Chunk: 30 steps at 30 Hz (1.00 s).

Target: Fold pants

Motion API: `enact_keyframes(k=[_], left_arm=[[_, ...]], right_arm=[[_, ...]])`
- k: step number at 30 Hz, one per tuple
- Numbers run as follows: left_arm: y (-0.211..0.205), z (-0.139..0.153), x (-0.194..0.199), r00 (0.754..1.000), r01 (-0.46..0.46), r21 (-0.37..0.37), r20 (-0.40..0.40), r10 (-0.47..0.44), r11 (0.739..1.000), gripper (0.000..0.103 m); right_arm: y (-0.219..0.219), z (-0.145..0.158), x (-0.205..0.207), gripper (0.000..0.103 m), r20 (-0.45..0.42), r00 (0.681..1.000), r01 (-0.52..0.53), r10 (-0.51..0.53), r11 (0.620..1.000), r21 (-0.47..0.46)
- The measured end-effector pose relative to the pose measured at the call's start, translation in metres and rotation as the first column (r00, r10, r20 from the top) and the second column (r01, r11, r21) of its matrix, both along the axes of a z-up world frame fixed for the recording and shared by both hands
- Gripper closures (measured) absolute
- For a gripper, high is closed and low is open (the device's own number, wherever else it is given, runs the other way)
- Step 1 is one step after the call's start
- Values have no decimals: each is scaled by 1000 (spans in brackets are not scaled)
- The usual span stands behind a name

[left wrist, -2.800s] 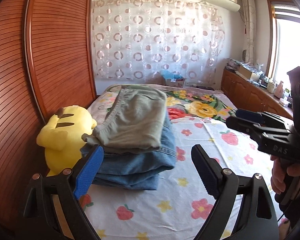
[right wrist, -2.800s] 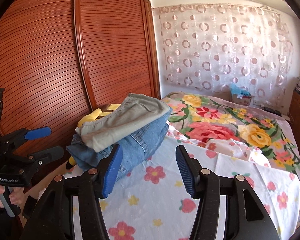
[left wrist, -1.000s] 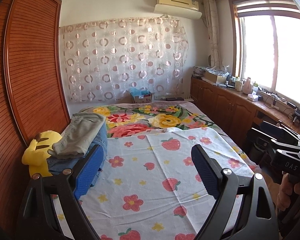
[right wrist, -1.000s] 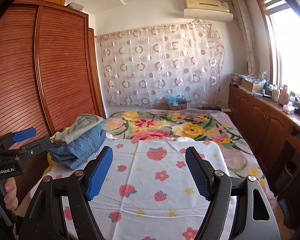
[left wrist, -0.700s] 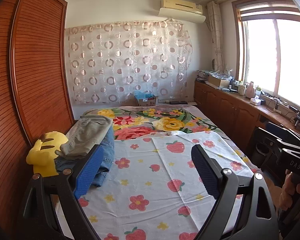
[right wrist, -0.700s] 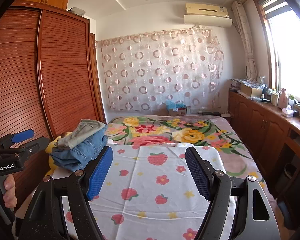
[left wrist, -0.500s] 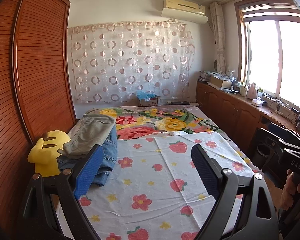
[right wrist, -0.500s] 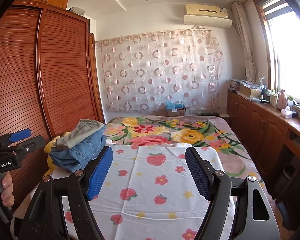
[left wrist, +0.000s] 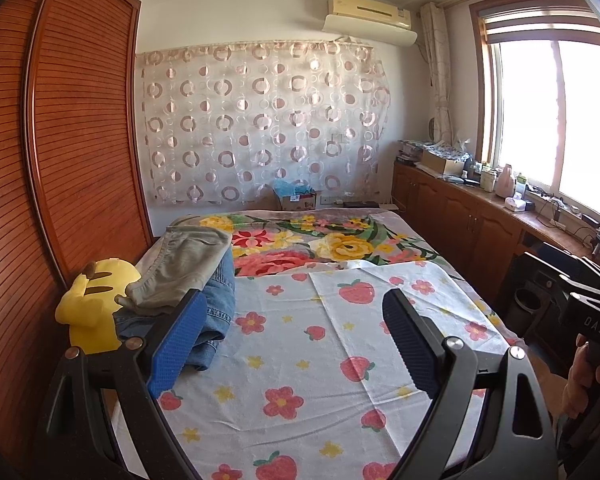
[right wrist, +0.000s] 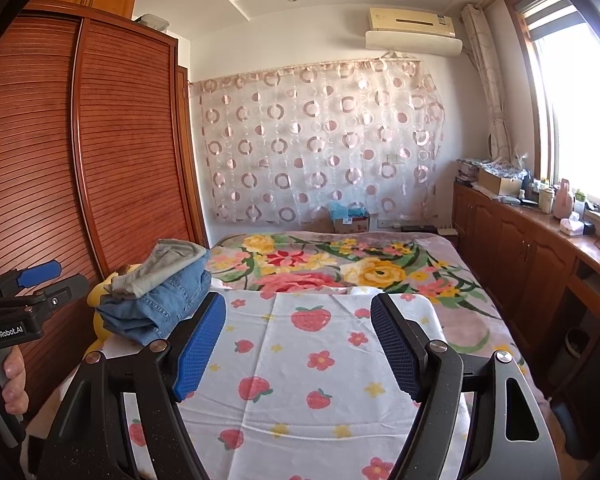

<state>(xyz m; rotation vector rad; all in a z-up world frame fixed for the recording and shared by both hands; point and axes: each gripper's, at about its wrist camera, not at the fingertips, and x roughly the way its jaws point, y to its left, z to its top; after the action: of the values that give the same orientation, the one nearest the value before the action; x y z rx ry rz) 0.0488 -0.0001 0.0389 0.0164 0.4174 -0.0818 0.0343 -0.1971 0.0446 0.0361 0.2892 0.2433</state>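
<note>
Folded grey-green pants [left wrist: 180, 264] lie on top of folded blue jeans [left wrist: 216, 308] at the left edge of the bed, and the stack also shows in the right wrist view [right wrist: 156, 292]. My left gripper [left wrist: 296, 320] is open and empty, held back from the bed, well short of the stack. My right gripper [right wrist: 298, 322] is open and empty, also held back above the strawberry sheet [right wrist: 312, 364]. The left gripper's body shows at the left in the right wrist view [right wrist: 16, 312]. The right gripper's body shows at the right in the left wrist view [left wrist: 580, 308].
A yellow plush toy [left wrist: 92, 304] sits against the wooden wardrobe [left wrist: 40, 180] beside the stack. A floral blanket [left wrist: 320, 244] covers the far half of the bed. Wooden cabinets [left wrist: 468, 224] with clutter run under the window on the right. A cardboard box [left wrist: 296, 200] stands by the curtain.
Both grippers have pulled back and away from the folded stack, which now looks smaller and farther off. Both stayed open and empty. The stack has not moved.
</note>
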Motion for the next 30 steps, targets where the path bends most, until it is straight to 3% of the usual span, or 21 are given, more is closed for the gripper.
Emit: enact_keyframes(k=[30], left_arm=[[-1,1,0,1000,0,0,1,0,1000,13]], right_arm=[[-1,-3,0,26,11,1000,2,-2,1000,-3]])
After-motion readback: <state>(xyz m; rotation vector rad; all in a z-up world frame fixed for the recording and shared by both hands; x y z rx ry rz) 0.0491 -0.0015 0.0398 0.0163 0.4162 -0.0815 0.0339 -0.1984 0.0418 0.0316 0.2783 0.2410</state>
